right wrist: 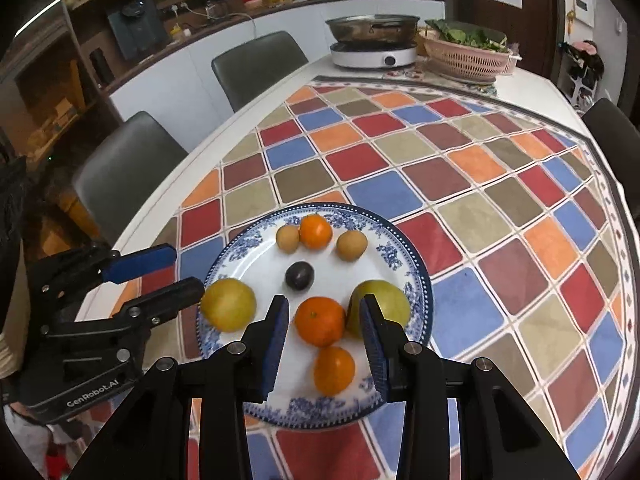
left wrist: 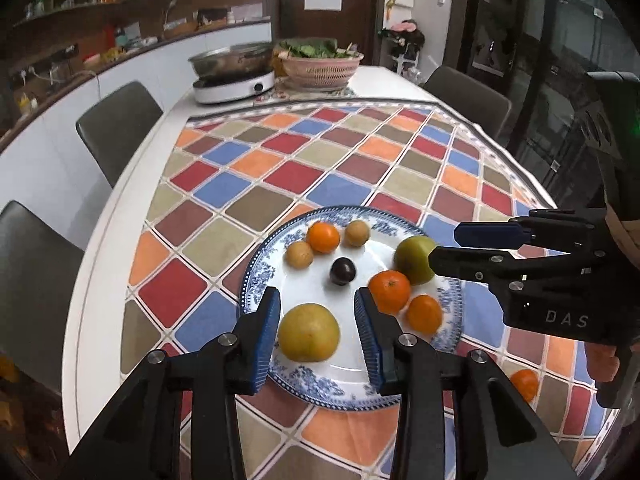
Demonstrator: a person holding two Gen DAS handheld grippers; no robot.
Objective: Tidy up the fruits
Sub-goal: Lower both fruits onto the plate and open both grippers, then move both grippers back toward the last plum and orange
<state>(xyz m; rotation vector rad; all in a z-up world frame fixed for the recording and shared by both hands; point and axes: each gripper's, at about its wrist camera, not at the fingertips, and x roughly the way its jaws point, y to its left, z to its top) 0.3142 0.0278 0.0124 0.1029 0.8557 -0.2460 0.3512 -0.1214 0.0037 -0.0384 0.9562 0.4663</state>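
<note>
Blue-and-white plate (left wrist: 256, 276) (right wrist: 416, 280) sits on checkered tablecloth (left wrist: 280, 168) (right wrist: 440, 168); all positions taken from the plate.

Left gripper (left wrist: 316, 312) (right wrist: 182, 270): jaws wide apart, gripping nothing. It hangs over the plate's near-left rim. Yellow fruit (left wrist: 309, 332) (right wrist: 228, 304) lies on the plate between the two fingers, a gap on each side, touching neither pad.

Right gripper (right wrist: 324, 320) (left wrist: 444, 246): jaws wide apart, also empty. It sits over the plate's near-right part. An orange (right wrist: 320, 321) (left wrist: 389, 292) lies between its fingers; green fruit (right wrist: 384, 304) (left wrist: 416, 259) is just behind the right finger, which overlaps it in view. Contact: cannot tell.

Second orange (right wrist: 334, 370) (left wrist: 424, 314) near the plate's near rim. Dark plum (left wrist: 343, 271) (right wrist: 299, 275) at plate centre. Far side: third orange (left wrist: 323, 237) (right wrist: 315, 231) flanked by two small tan fruits (left wrist: 299, 254) (right wrist: 287, 239).

Off the plate, on the cloth to its right: one more orange (left wrist: 525, 384), partly hidden.
</note>
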